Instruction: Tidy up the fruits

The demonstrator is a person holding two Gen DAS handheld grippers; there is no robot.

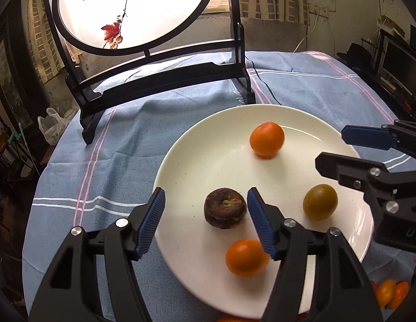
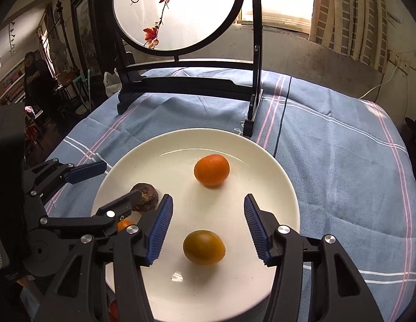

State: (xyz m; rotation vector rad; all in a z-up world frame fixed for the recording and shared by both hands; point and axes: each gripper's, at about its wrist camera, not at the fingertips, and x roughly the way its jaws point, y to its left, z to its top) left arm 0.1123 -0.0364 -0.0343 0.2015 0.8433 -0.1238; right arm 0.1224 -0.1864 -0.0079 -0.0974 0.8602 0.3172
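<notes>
Plate [image 1: 197, 161]: white, on the blue-clothed table [image 1: 122, 134], holding 4 fruits.
Left gripper [image 1: 206, 221]: jaws released, flanking the dark fruit [image 1: 225, 208] on the plate.
Right gripper [image 2: 208, 228]: jaws released around the greenish fruit [image 2: 204, 247] on the plate.

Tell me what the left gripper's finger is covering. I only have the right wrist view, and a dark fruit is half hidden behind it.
Observer: The dark brown fruit lies whole on the plate, framed by the open fingers of the left gripper. Neither finger touches it.
Operator: And the orange sliver under that finger?
Observer: It is a whole orange fruit near the plate's closer rim.
Operator: Any fruit off the plate?
Observer: Yes, a few small orange fruits lie on the blue cloth, just past the plate's edge.
</notes>
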